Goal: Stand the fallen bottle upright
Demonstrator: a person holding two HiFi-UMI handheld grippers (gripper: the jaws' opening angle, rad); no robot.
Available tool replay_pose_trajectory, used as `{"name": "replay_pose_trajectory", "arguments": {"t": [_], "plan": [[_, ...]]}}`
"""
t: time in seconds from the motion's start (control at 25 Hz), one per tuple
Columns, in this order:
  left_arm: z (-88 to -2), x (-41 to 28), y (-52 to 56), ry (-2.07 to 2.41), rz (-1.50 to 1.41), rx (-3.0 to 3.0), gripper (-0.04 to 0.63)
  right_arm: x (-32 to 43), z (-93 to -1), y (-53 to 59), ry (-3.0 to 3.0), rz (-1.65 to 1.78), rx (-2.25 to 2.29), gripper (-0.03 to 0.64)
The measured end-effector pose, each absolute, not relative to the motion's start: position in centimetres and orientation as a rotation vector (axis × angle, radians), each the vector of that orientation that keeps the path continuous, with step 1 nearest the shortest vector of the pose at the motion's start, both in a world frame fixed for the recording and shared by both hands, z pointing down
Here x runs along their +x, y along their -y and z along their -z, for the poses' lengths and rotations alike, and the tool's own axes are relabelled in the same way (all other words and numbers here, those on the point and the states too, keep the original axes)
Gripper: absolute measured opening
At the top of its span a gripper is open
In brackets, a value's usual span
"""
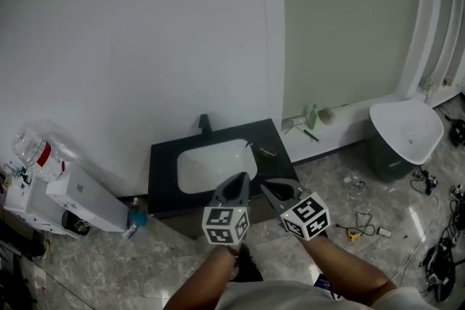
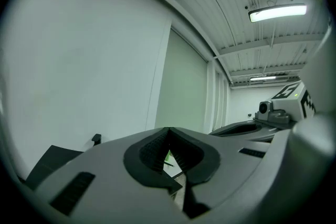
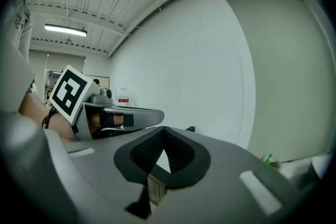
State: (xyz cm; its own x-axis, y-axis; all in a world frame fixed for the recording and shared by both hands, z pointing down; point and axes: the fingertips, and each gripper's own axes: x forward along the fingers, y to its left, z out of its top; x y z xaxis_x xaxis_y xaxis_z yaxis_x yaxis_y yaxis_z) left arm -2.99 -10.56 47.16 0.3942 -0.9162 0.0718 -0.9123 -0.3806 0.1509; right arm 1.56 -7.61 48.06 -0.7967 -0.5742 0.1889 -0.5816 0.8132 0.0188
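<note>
White wall (image 1: 131, 33) fills the upper left of the head view, with a pale green panel (image 1: 341, 18) to its right. At centre below them, a black tabletop (image 1: 163, 160) carries a white sink basin (image 1: 214, 165) with a dark tap (image 1: 205, 124) at its back edge. Your left claw (image 1: 244, 176) and right claw (image 1: 266, 186) hang side by side over the tabletop's near edge. Each is closed to a point and holds nothing. Right of the tabletop, a low white ledge (image 1: 356, 109) runs along the foot of the green panel. A small green bottle (image 1: 313, 116) is on it, well apart from both claws and too small to tell whether it stands or leans. A blue bottle (image 1: 136, 214) sits on the floor at lower left, beside a white box (image 1: 83, 198).

In the left gripper view, your jaws fill the lower half with their tips touching and nothing pinched. A sliver of green shows through the slit beneath the tips. The right claw's marker cube (image 2: 294, 94) sits at the right edge, under a ceiling light (image 2: 277, 12).

In the right gripper view, the jaw tips also meet on nothing. The left claw reaches in from middle left, and the green bottle is a speck at lower right.
</note>
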Motion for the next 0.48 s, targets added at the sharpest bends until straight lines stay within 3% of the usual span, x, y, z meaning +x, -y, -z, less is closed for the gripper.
{"name": "replay_pose_trajectory", "arguments": {"t": [0.48], "plan": [[-51.4,-8.5,31.6,1.449,-0.089,2.477,0.008,-5.6,-56.1,30.4,2.61,-0.291,0.734,0.003]]}}
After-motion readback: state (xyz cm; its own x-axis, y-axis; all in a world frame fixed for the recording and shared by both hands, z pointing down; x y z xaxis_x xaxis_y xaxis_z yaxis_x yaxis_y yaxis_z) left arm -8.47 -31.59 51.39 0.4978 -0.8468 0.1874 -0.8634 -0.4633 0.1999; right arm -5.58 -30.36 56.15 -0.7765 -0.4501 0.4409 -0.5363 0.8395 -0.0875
